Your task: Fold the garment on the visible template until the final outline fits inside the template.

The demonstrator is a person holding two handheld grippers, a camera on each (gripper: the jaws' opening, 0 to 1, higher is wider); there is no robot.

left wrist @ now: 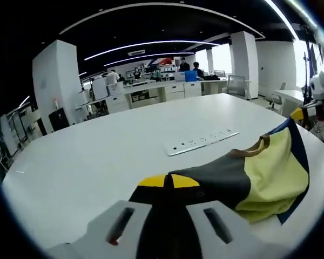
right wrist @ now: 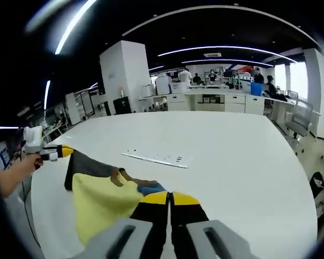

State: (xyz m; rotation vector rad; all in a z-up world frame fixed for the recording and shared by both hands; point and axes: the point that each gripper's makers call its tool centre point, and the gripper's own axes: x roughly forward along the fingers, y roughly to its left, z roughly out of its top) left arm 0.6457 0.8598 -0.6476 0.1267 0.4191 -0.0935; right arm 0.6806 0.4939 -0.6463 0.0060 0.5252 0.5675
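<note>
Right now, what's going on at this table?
A person is holding a garment up over the white table, one claw on each end. The left claw is shut on its grey part; the right claw is shut on the yellow and blue end. The cloth hangs loosely between them, not yet folded. A white strip lies on the table beyond it.

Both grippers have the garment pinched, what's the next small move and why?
Probably lower the garment flat onto the table. Left gripper and right gripper each look shut on an edge, the cloth hangs bunched between them, and I can't make out a template.
</note>
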